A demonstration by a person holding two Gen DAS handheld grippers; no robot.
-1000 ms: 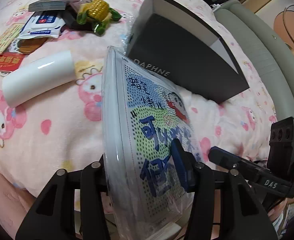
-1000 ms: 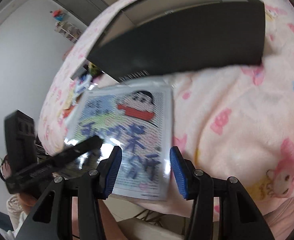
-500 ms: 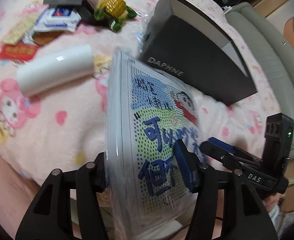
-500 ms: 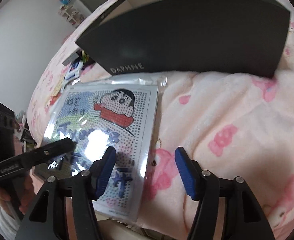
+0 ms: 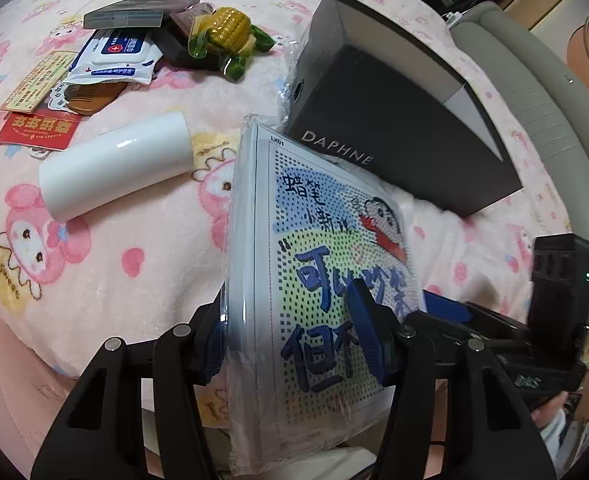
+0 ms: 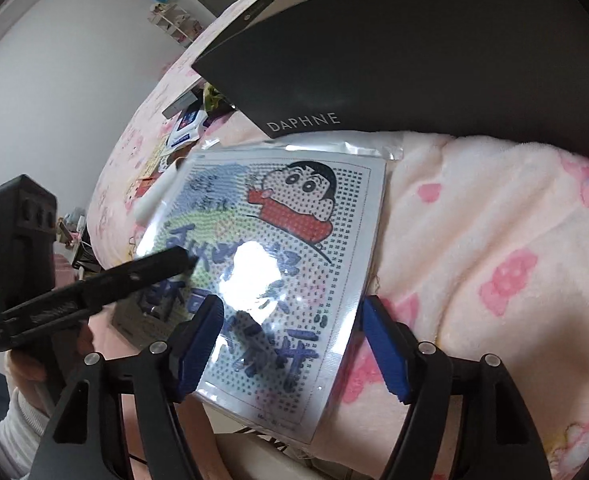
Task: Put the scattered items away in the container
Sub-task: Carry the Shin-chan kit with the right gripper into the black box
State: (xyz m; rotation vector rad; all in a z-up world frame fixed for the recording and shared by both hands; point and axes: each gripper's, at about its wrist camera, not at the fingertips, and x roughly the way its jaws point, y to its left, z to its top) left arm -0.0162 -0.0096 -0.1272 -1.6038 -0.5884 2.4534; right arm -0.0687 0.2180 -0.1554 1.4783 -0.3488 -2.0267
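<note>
Pads of your left gripper [image 5: 290,344] clamp the kit [image 5: 326,280], tilted on edge above the blanket [image 5: 134,224]. Your right gripper [image 6: 290,344] is opening, pads clear of it. Box [image 5: 398,128] lies at one o'clock, clutter [image 5: 126,52] at eleven.

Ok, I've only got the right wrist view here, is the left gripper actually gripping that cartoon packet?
Observer: Yes. The left wrist view shows the left gripper shut on the cartoon packet, one pad on each face.
Operator: What's loose behind it?
Observer: A brown comb lies half under a wipes pack.
Operator: Anything nearer the box?
Observer: A toy corn cob lies between the wipes pack and the dark box.
</note>
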